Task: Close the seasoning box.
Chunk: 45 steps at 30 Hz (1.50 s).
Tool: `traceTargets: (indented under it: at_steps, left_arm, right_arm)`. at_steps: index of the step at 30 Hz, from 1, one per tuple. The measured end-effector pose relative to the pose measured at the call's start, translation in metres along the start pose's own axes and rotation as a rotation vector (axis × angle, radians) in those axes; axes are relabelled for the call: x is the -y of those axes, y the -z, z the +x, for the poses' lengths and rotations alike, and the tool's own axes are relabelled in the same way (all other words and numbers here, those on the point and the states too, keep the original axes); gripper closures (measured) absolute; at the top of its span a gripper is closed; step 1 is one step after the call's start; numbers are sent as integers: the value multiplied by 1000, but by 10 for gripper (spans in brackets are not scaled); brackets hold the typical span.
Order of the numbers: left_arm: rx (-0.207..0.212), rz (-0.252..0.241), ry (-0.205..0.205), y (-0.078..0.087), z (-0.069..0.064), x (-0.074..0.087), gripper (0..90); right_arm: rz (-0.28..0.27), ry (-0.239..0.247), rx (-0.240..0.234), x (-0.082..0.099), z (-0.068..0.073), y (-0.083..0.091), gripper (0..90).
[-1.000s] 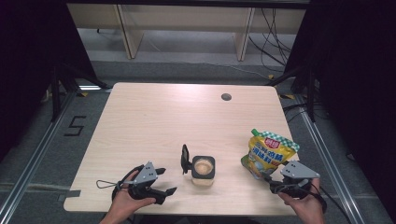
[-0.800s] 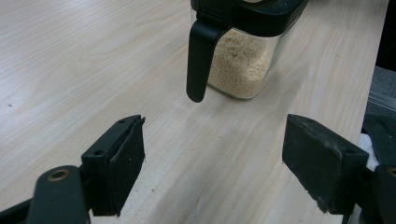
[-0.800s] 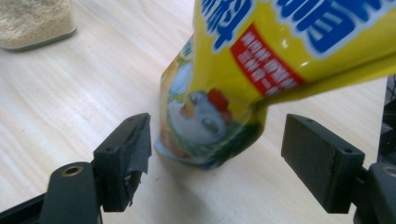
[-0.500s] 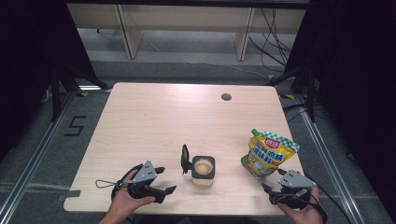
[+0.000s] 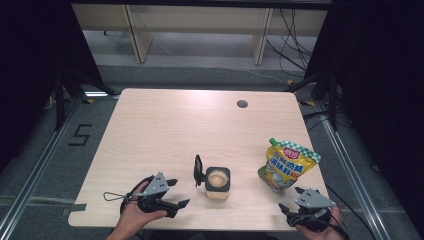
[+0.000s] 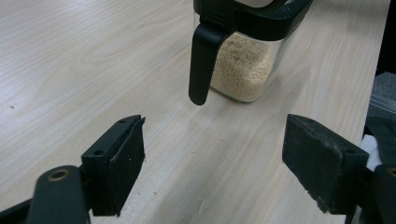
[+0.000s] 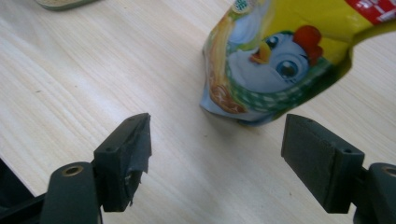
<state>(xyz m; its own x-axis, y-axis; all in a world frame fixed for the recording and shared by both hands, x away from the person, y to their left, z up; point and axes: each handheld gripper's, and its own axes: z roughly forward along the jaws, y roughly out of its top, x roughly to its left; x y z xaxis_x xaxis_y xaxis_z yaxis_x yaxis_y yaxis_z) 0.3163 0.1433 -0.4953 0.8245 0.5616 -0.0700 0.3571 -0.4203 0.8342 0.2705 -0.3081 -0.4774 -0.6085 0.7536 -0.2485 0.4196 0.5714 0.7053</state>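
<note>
While the left gripper (image 5: 167, 196) has kept its place at about 7 o'clock on the surface (image 5: 165, 130), the right gripper (image 5: 300, 204) has drawn back over the last second from beside the pouch (image 5: 287, 169) toward the near edge at 5 o'clock, so its jaws now stand wide and empty, clear of the bag. I judge this a release or a re-aim, with nothing yet lifted. Just beyond the left gripper, at about 6 o'clock, the jar (image 5: 218, 181) stands upright with its black lid (image 5: 198, 171) flipped open to the side; those jaws are wide too, holding nothing. From the left gripper view the jar's pale grains (image 6: 243, 65) and hanging lid tab show plainly, where the high view gives a tan top alone. Likewise, the right gripper view reveals the pouch's cartoon chicken (image 7: 275, 60). Farthest off, a dark hole (image 5: 242, 104) sits at 1 o'clock.
</note>
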Motion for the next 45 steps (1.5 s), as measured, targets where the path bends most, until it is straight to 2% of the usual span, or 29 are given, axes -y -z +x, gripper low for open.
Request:
traceTargets:
  at_steps: [1, 2, 5, 6, 8, 9, 11, 12, 14, 15, 20, 21, 24, 25, 26, 27, 28, 30, 31, 32, 35, 36, 37, 40, 41, 42, 43, 44, 45]
  left_arm:
    - [4, -7, -26, 0, 1, 0, 207]
    - [2, -6, -2, -1, 0, 0, 207]
    - [-7, 1, -12, 1, 1, 0, 207]
    - [-2, -4, -3, 1, 1, 0, 208]
    - [-15, -4, -29, 1, 3, -1, 209]
    - [-13, -12, -6, 1, 1, -1, 210]
    - [-16, -7, -17, 3, 2, -1, 223]
    - [3, -25, -1, 3, 1, -1, 258]
    - [5, -32, -7, 5, 1, -2, 325]
    - [6, -30, -1, 6, 0, -1, 414]
    - [-20, -45, -51, 8, -3, -4, 701]
    - [-31, -52, -31, 7, -6, -5, 738]
    - [-39, -65, -49, 9, -7, -10, 847]
    - [-25, -87, -55, 9, -7, -13, 880]
    - [-18, -94, -33, 9, -7, -15, 892]
    - [-22, -96, -37, 10, -7, -18, 893]
    - [-22, -91, -63, 10, -5, -20, 894]
    - [-16, -102, -51, 10, -5, -24, 894]
    - [-25, -104, -25, 10, -6, -26, 894]
    - [-24, -101, -52, 10, -3, -28, 894]
    - [-21, -115, -35, 10, -2, -33, 894]
    - [-16, -119, -56, 10, 1, -35, 894]
    - [-20, -125, -33, 9, 0, -36, 894]
    - [-14, -122, -49, 8, 1, -40, 894]
    - [-11, -126, -39, 8, -1, -41, 894]
    - [-12, -127, -57, 7, -1, -44, 893]
    - [-10, -128, -57, 7, -2, -45, 893]
    - [-7, -130, -57, 6, -2, -47, 893]
    - [0, -135, -59, 6, -2, -48, 893]
  right_arm:
    - [0, -1, -3, 0, 1, 0, 252]
    - [-5, 7, -2, 0, 2, 0, 252]
    - [-4, 9, -7, -1, 3, 0, 252]
    - [-1, -14, -10, -1, 5, 0, 252]
    - [-7, 10, -8, -1, 3, 0, 252]
    - [1, 0, -10, -1, 5, 1, 252]
    - [2, 29, -13, 0, 4, 0, 252]
    - [3, 25, -14, 0, 5, 0, 252]
    - [-4, 20, -15, 0, 6, 1, 253]
    - [-4, 14, -13, -1, 7, 1, 253]
    - [-4, 21, -10, -2, 9, 1, 253]
    - [-2, 16, -15, -2, 9, 1, 253]
    - [-21, 4, -43, -1, 8, 1, 257]
    - [-28, -11, -43, -1, 8, 1, 259]
    - [-23, -3, -32, -2, 8, 2, 259]
    - [-22, 8, -25, -1, 8, 1, 259]
    - [-19, 18, -23, -1, 8, 1, 259]
    - [-15, 17, -21, -1, 8, 1, 259]
    - [-15, 19, -21, -1, 8, 1, 259]
    - [-19, 16, -24, -1, 8, 1, 259]
    - [-15, 3, -23, -2, 10, 1, 259]
    - [-15, 8, -22, -2, 10, 1, 259]
    - [-15, 6, -25, -2, 10, 1, 259]
    - [-15, 13, -28, -2, 9, 0, 259]
    - [-15, 10, -26, -1, 9, 0, 259]
    - [-17, 17, -26, -1, 9, 0, 259]
    - [-14, 4, -29, -2, 9, 0, 259]
    - [-18, 27, -26, -1, 8, 0, 259]
    - [-13, 13, -26, -1, 9, 0, 259]
